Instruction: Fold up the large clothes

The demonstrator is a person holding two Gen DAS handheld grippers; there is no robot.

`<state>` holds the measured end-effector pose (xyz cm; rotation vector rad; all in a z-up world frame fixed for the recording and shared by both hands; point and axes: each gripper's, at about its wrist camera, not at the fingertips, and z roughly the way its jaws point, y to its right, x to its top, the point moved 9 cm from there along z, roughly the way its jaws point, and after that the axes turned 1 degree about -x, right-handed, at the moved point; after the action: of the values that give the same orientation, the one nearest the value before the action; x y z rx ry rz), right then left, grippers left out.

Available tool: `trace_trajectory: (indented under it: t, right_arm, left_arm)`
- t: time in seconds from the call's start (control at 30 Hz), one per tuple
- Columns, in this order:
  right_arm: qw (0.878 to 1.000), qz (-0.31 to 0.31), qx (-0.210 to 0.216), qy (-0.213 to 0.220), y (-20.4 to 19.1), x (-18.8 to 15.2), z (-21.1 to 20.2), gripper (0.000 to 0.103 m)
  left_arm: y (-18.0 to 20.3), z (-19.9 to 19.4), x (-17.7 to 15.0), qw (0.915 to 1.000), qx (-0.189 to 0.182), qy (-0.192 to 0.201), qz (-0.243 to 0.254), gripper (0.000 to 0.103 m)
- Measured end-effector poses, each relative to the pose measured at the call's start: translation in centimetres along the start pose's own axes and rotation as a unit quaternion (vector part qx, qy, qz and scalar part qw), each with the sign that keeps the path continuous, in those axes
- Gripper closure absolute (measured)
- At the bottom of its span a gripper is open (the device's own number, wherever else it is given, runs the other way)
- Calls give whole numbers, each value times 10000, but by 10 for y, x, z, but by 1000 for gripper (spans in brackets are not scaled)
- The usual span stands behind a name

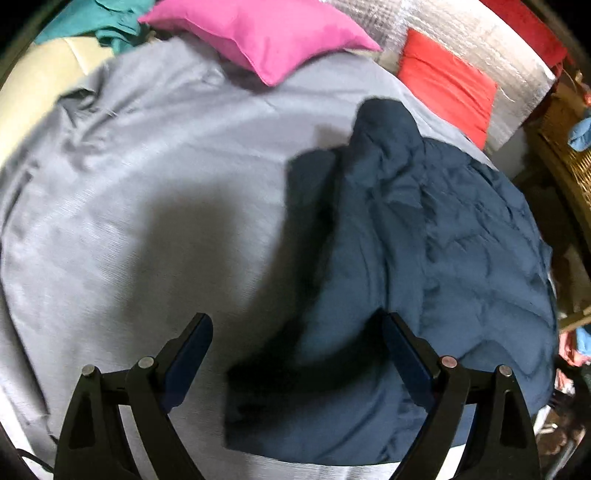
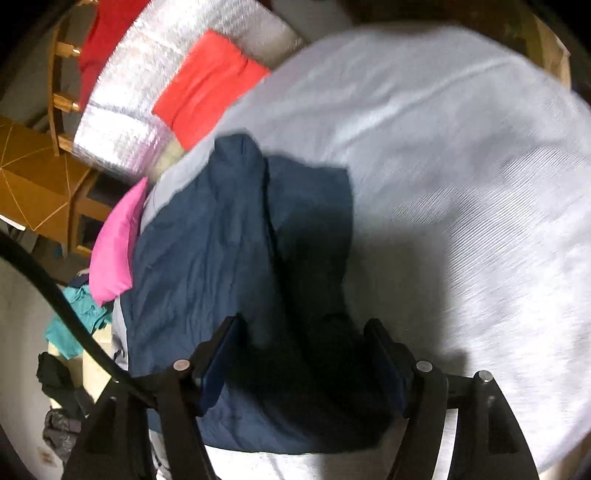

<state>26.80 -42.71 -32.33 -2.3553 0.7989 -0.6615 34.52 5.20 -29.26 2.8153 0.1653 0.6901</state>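
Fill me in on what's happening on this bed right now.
A person is folding laundry with a two-finger tool in each hand. A navy blue garment lies bunched on the grey bedsheet, not yet folded flat. The left tool is wide open above the garment's near edge, gripping nothing. The right tool is also open over the dark fabric, its pads not pressing on it. A pink pillow and a red cushion sit at the bed's far side.
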Motion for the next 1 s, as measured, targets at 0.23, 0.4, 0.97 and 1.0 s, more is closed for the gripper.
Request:
trace_trajectory:
  t: [0.23,0.4,0.97,1.0]
  right_arm:
    - [9937,-906,-248,612,-34,-1,-16,62]
    - [9983,-398,-397,184,-10,1,11,56]
    - [9752,-1954,-301,991,-103,-60,-8,49]
    - [9793,-1870,-386,675,-99,-63,11,52]
  left_arm:
    - [10,-2,-7,9997,47,103,219,11]
    - [4,16,-12,9993,-240,-239,-182,10]
    - [102,-51,-41,9795,240,1244,1569,10]
    - [108,-35,-47,9815,191,1021,1608,10]
